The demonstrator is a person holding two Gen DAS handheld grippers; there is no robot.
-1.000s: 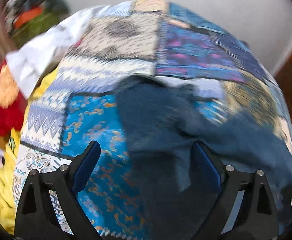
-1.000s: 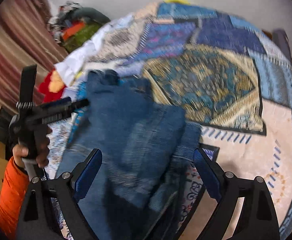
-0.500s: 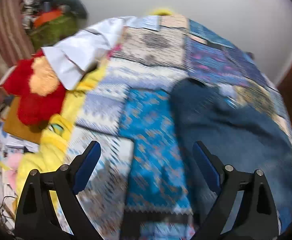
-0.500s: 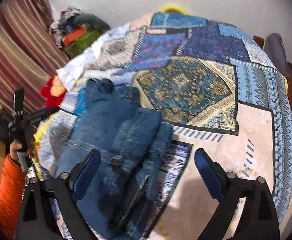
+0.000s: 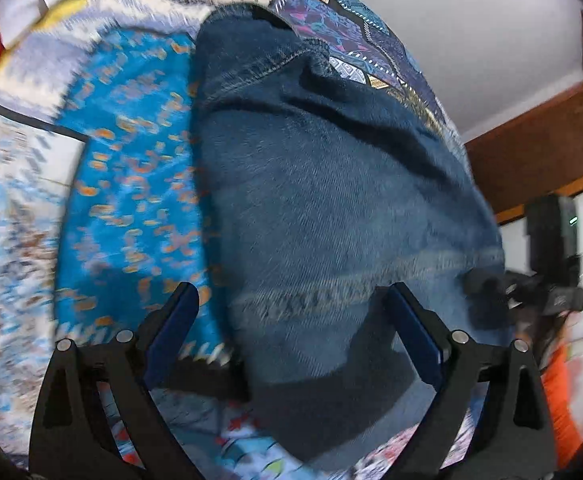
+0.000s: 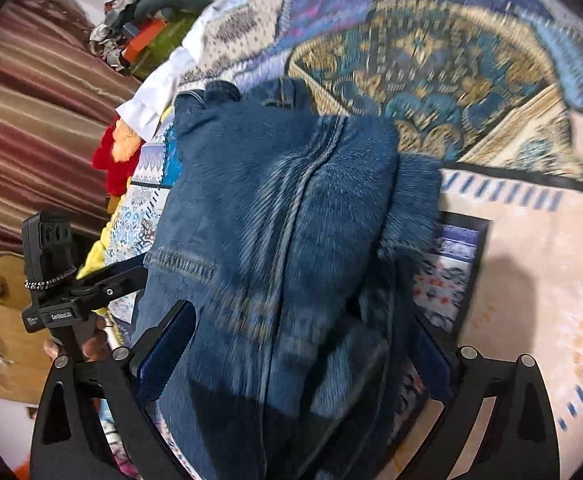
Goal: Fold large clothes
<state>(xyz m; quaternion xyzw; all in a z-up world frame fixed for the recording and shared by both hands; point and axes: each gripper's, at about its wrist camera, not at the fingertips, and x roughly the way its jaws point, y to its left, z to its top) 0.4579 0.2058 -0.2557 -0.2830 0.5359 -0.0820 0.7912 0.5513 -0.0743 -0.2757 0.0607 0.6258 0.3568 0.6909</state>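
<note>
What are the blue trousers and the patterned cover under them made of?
The trousers look like denim: matte, faded indigo, with a diagonal weave and pale stitched seams. The cover looks like thin printed cotton, matte, in patchwork blue and gold panels; motion blur leaves its exact weave uncertain.

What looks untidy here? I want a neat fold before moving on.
The jeans are folded unevenly: one layer's edge sticks out past the top layer toward the patchwork bedspread, and the denim is bunched.

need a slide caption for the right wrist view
Open right gripper over folded jeans on a patchwork bedspread, with the left gripper at the jeans' left edge.
</note>
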